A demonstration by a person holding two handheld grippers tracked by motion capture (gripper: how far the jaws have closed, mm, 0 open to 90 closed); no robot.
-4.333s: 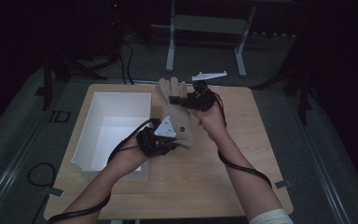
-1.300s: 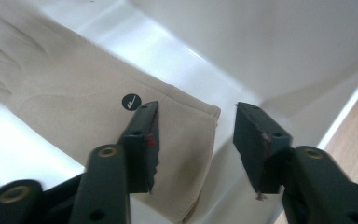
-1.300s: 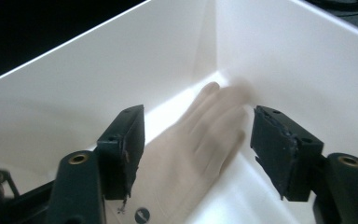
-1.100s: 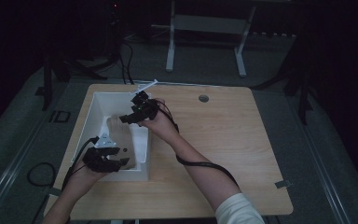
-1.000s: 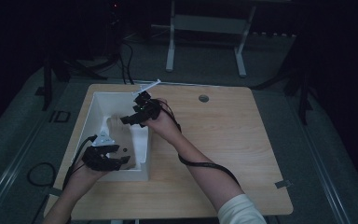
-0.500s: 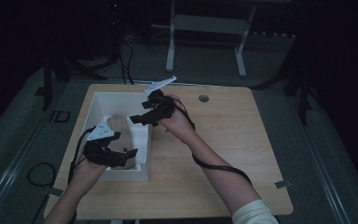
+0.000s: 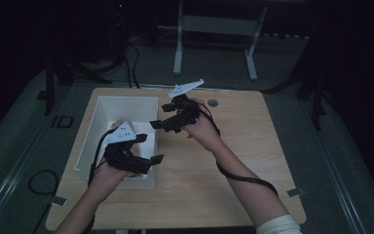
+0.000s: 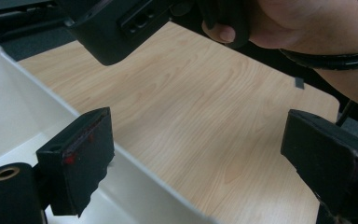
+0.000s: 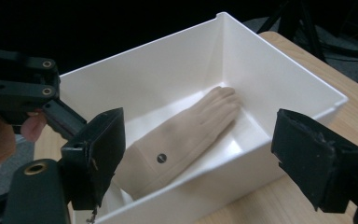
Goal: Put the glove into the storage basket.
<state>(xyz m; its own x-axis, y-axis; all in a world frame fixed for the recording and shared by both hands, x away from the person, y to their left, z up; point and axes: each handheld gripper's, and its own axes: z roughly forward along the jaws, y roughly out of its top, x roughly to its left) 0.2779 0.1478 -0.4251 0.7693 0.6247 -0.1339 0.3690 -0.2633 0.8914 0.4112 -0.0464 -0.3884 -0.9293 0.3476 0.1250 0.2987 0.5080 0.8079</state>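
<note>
A beige glove (image 9: pixel 186 133) lies flat on the floor of the white bin (image 9: pixel 279 79), fingers toward the far wall. In the high view the bin (image 7: pixel 126 99) stands on the left part of the wooden table (image 7: pixel 258 156). My left gripper (image 7: pixel 151 148) hovers over the bin's near right corner. Its jaws (image 8: pixel 203 158) have just been opening and stand open with nothing between them. My right gripper (image 7: pixel 159 116) hangs above the bin's right wall. Its jaws (image 9: pixel 205 154) have also just been opening, and they stand open and empty with the glove below them.
A small round grommet (image 7: pixel 213 103) sits near the table's far edge. Bare wood stretches to the right of the bin. A metal stand (image 7: pixel 214 29) is on the floor behind the table. The left gripper's body (image 9: pixel 14 88) is close at the right one's side.
Both grippers have risen out of the bin and drifted right, their jaws wider apart. The glove, carried between them over the table several seconds ago, now lies loose in the bin.
</note>
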